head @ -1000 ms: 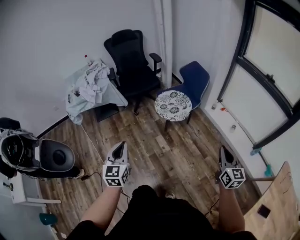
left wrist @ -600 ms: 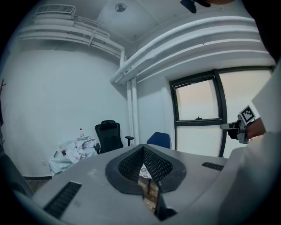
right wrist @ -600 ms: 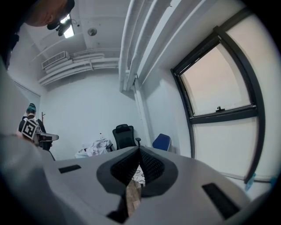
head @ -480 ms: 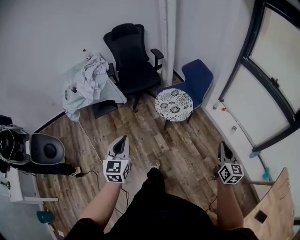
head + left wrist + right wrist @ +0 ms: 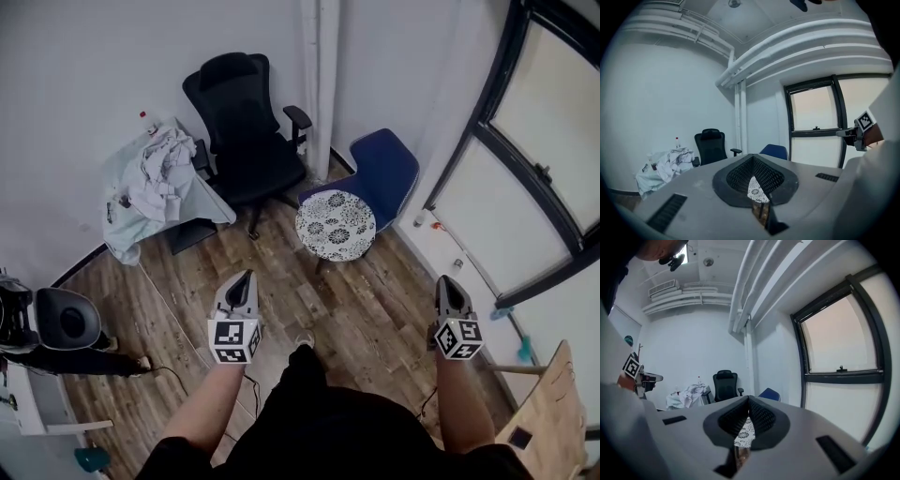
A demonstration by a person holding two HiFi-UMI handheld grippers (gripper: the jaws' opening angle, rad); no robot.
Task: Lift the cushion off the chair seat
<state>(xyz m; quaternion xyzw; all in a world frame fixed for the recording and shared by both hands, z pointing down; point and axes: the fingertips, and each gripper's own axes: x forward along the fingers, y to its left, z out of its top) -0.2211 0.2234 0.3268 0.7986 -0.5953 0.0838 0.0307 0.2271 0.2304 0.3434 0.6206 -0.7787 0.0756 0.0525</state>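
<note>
A round white cushion [image 5: 336,225] with a dark floral print lies on the seat of a blue chair [image 5: 386,167] by the far wall. Both grippers are held out over the wood floor, well short of the chair and apart from it. My left gripper [image 5: 246,279] points toward the cushion from its left, my right gripper [image 5: 448,284] from its right. In the left gripper view the jaws [image 5: 753,159] are shut and empty, and a sliver of the cushion [image 5: 755,192] shows below them. The right gripper [image 5: 749,399] is likewise shut and empty, with the cushion [image 5: 742,433] beyond it.
A black office chair [image 5: 239,122] stands left of the blue chair, beside a small table heaped with white clothes [image 5: 155,178]. A white pipe [image 5: 319,84] runs up the corner. A dark-framed window [image 5: 525,178] lines the right side. A round grey appliance [image 5: 66,319] sits far left.
The person has stepped forward, so both grippers are nearer the chair and the cushion sits lower and closer in the head view. Both grippers stay shut.
</note>
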